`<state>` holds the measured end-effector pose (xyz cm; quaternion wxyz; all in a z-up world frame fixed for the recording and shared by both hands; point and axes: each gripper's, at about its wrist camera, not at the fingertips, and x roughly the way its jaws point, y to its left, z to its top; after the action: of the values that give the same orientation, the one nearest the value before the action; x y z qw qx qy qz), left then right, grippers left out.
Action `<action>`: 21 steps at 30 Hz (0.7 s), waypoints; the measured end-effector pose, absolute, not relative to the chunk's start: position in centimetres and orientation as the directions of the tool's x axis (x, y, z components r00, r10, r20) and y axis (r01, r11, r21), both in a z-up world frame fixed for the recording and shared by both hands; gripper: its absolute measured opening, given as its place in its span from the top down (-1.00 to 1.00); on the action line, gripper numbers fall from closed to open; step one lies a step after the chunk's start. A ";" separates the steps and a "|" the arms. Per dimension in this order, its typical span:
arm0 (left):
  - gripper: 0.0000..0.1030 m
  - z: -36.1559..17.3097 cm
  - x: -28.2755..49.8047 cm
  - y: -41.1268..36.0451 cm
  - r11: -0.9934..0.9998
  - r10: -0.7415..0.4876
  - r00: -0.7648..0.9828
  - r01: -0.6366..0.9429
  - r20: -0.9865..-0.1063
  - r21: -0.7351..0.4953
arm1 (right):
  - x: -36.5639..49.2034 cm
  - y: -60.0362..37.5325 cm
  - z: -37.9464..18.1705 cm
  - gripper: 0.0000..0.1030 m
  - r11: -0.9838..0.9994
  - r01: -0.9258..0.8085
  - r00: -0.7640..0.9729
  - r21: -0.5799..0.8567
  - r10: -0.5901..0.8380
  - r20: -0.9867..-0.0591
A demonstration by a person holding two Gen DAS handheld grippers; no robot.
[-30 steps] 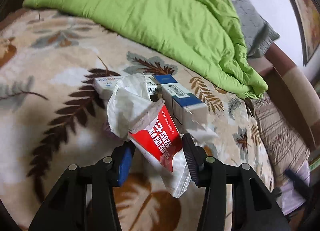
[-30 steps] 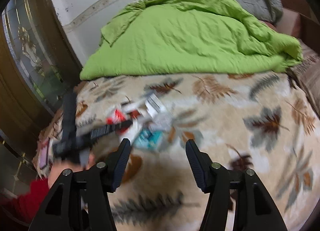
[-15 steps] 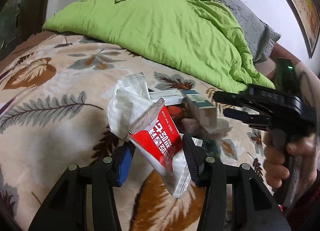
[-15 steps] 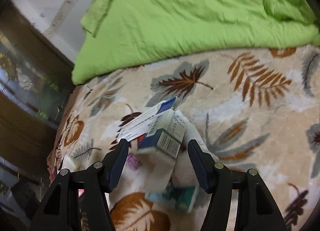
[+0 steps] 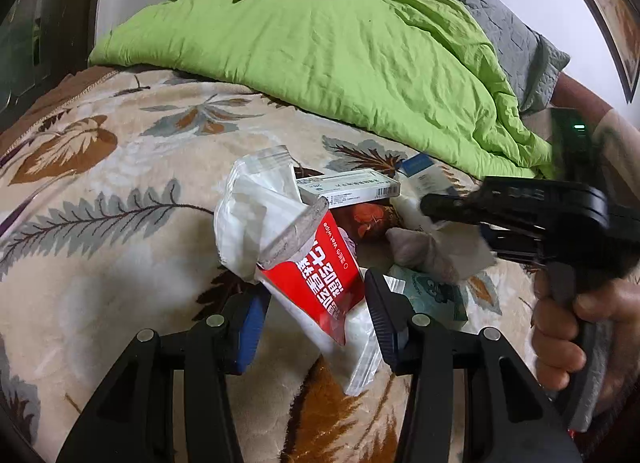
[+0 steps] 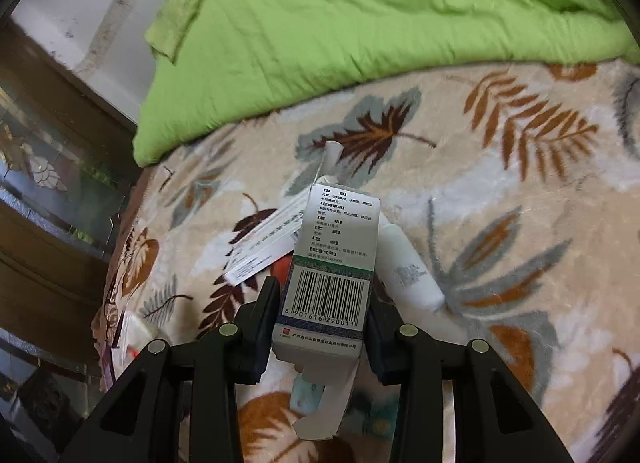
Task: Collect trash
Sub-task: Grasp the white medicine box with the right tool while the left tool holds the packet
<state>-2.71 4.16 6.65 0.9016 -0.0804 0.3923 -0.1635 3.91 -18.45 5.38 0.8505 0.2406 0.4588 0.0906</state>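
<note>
left hand-held gripper (image 5: 314,313): clamped on crinkly red wet-wipe pack (image 5: 320,283) with clear zip bag | right hand-held gripper (image 6: 320,321): pinching stiff rectangular barcode carton (image 6: 332,275), flap loose, above fleecy leaf-print bed blanket (image 6: 500,223) | smooth white bottle (image 6: 408,267) just right.

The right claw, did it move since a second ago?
Yes. The right claw went down toward the leaf blanket, nearer the green quilt, and now clamps the barcode box.
</note>
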 end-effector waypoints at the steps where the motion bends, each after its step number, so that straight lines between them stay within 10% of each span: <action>1: 0.09 6.8 -3.0 4.0 0.935 -0.354 0.642 0.235 -0.680 -0.264 | 3.0 -18.4 5.9 0.20 0.874 0.056 0.576 0.483 0.366 -0.730; 21: 0.08 9.2 -11.8 0.8 0.953 -0.241 0.702 0.300 -0.670 -0.028 | -15.3 -17.9 7.3 0.19 0.982 0.051 0.716 0.184 0.092 -0.692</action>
<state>-11.83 0.81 9.18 0.9217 0.0417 0.3568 -0.1467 -15.27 -17.89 7.26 0.9213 0.0953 0.3770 0.0111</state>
